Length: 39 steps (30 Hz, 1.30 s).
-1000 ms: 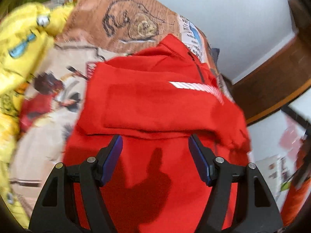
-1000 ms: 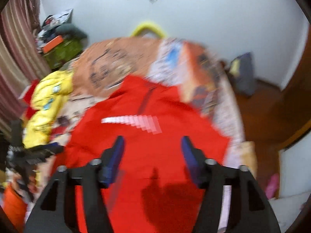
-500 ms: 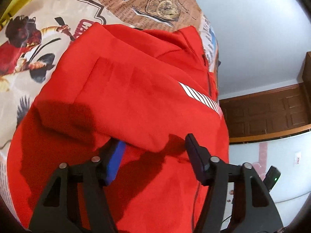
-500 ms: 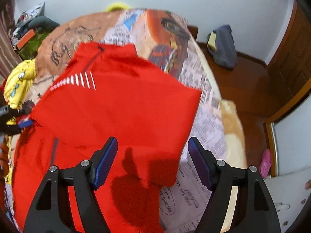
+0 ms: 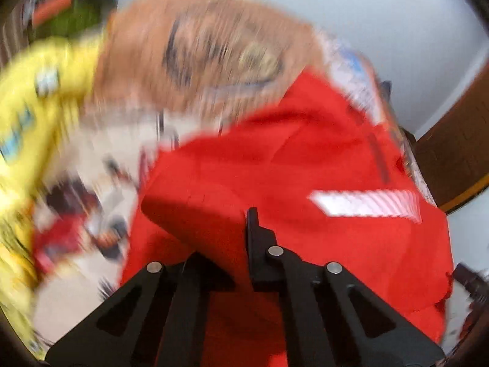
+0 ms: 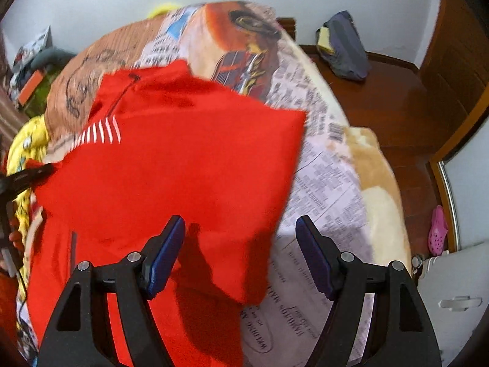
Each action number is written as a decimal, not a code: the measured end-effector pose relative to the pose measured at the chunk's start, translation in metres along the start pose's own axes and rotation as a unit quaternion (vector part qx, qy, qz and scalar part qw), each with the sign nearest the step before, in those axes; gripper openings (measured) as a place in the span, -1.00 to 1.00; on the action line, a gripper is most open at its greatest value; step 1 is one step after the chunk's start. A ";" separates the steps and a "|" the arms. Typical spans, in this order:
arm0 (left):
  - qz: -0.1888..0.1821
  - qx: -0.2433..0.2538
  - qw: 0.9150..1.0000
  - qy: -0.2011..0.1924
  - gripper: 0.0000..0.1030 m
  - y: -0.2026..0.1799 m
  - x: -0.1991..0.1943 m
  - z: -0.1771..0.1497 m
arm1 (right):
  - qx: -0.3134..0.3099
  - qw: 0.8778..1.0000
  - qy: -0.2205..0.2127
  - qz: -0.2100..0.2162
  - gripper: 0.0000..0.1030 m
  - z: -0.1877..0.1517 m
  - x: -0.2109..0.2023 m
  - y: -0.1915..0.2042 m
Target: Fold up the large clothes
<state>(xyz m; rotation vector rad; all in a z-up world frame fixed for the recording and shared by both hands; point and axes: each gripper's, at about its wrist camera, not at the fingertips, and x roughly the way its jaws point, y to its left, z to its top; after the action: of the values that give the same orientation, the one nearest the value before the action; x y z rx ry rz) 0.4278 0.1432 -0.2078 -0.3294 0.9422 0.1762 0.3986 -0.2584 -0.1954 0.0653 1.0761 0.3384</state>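
A large red jacket [image 6: 183, 165] with a white striped patch [image 6: 101, 133] and a dark zip lies on the printed bedspread [image 6: 324, 177], its lower part folded up over the chest. In the blurred left wrist view my left gripper [image 5: 241, 232] is shut on a fold of the red jacket [image 5: 305, 168] at its left edge; the left finger is hidden under cloth. My right gripper [image 6: 240, 244] is open and empty, just above the folded panel's lower right corner. The left gripper also shows in the right wrist view [image 6: 27, 176] at the jacket's left side.
A yellow garment [image 5: 33, 116] lies on the bed left of the jacket. Past the bed's right edge are a wooden floor [image 6: 397, 107], a dark bag [image 6: 345, 46] by the wall, a pink shoe [image 6: 437, 229] and a white door [image 6: 458, 299].
My left gripper has shut on the jacket's fold and swung, blurring its view. My right gripper stayed open and shifted slightly over the folded panel.
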 end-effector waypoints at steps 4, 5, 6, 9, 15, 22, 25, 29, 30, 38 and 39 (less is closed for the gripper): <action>-0.016 0.033 0.996 -0.078 -0.97 -0.015 -0.054 0.015 | 0.031 0.999 -0.001 0.008 0.39 0.003 -0.001 -0.009; -0.011 0.037 0.995 -0.088 -0.97 -0.016 -0.062 0.018 | 0.035 0.999 0.004 0.009 0.39 0.004 0.002 -0.010; -0.007 0.040 0.995 -0.092 -0.97 -0.016 -0.067 0.022 | 0.037 0.999 0.007 0.010 0.39 0.005 0.006 -0.009; 0.009 0.048 0.995 -0.087 -0.97 -0.008 -0.064 0.026 | 0.025 0.999 0.026 0.008 0.39 0.000 0.019 0.000; 0.044 0.048 0.998 -0.006 -0.94 0.019 -0.021 0.005 | -0.031 0.999 0.024 -0.027 0.40 -0.010 0.033 0.020; 0.066 0.040 0.995 0.060 -0.73 0.055 0.022 -0.030 | -0.034 0.999 0.023 -0.027 0.46 -0.011 0.034 0.020; 0.079 0.042 0.994 0.069 -0.62 0.069 0.028 -0.043 | -0.036 0.999 0.025 -0.028 0.46 -0.013 0.033 0.021; 0.122 0.077 0.987 0.076 -0.37 0.079 0.024 -0.057 | -0.037 0.998 0.039 -0.030 0.46 -0.013 0.032 0.020; 0.137 0.088 0.983 0.079 -0.37 0.083 0.022 -0.060 | -0.035 0.998 0.043 -0.030 0.46 -0.012 0.032 0.019; 0.154 0.092 0.981 0.076 -0.28 0.117 -0.018 -0.055 | -0.034 0.998 0.025 -0.043 0.46 -0.003 0.009 0.014; 0.153 0.093 0.982 0.068 -0.24 0.117 -0.026 -0.050 | -0.032 0.998 0.017 -0.041 0.46 0.000 0.003 0.013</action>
<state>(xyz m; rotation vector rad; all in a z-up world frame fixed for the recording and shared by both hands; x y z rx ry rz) 0.3404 0.2350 -0.2375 -0.0224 1.1333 0.3484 0.3968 -0.2448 -0.1947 -0.0425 1.0978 0.2998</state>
